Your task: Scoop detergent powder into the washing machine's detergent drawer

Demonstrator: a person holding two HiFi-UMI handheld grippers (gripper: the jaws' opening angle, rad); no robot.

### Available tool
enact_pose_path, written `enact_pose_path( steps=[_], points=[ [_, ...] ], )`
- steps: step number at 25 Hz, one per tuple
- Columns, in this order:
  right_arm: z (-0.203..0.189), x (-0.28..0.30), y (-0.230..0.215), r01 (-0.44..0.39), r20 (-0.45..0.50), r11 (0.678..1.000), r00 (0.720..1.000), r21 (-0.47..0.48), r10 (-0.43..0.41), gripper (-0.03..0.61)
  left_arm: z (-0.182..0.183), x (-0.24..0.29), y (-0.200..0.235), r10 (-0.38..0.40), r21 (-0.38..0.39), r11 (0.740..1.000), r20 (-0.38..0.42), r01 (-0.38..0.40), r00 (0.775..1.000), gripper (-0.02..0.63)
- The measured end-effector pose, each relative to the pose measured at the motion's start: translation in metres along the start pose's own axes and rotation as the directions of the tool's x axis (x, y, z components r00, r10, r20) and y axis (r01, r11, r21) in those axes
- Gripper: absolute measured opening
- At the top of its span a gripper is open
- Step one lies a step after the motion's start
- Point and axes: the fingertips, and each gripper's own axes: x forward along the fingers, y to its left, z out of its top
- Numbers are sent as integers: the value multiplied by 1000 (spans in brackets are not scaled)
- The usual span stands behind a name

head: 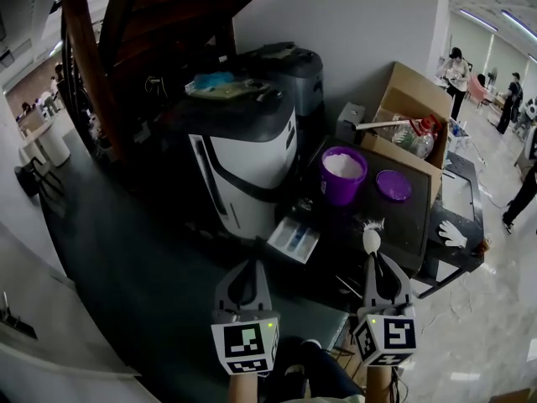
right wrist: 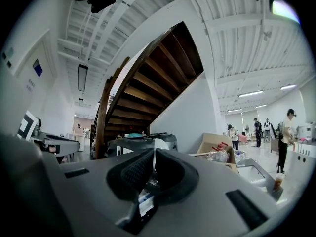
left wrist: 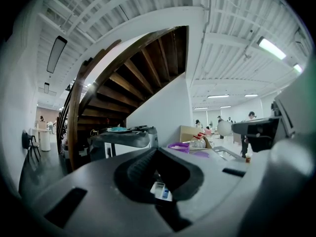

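The right gripper (head: 375, 261) is clamped on a scoop (head: 370, 241) heaped with white powder, the bowl raised just past its tips. The left gripper (head: 250, 265) is closed on nothing. The load looks taken from the open tub (head: 340, 194) ahead but not yet tipped, so carrying and emptying remain. The drawer (head: 294, 238) stands pulled out from the machine (head: 247, 162), near, ahead-left of the scoop, between both grippers.

The head view is dim — the floor (head: 126, 250) looks almost black. Both gripper views are bright from ceiling lights (left wrist: 270, 48), bent round at the edges, blurry up close.
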Motion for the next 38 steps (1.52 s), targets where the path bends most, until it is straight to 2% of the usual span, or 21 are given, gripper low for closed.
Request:
enact_pose_path(
  steps=[12, 27, 33, 38],
  points=[
    [3, 60, -15, -31, 1, 999, 1000, -8, 31, 21, 4, 48, 12, 40, 3, 999, -1, -40, 999, 2],
    [10, 217, -78, -80, -5, 996, 997, -31, 79, 21, 29, 191, 22, 129, -6, 992, 6, -129, 992, 2],
    [5, 277, -95, -117, -44, 993, 992, -30, 116, 21, 34, 249, 25, 146, -7, 989, -7, -146, 989, 2],
    [-11, 316, -102, -167, -131, 986, 978, -23, 163, 21, 32, 285, 26, 151, 3, 989, -32, -151, 988, 2]
  ],
)
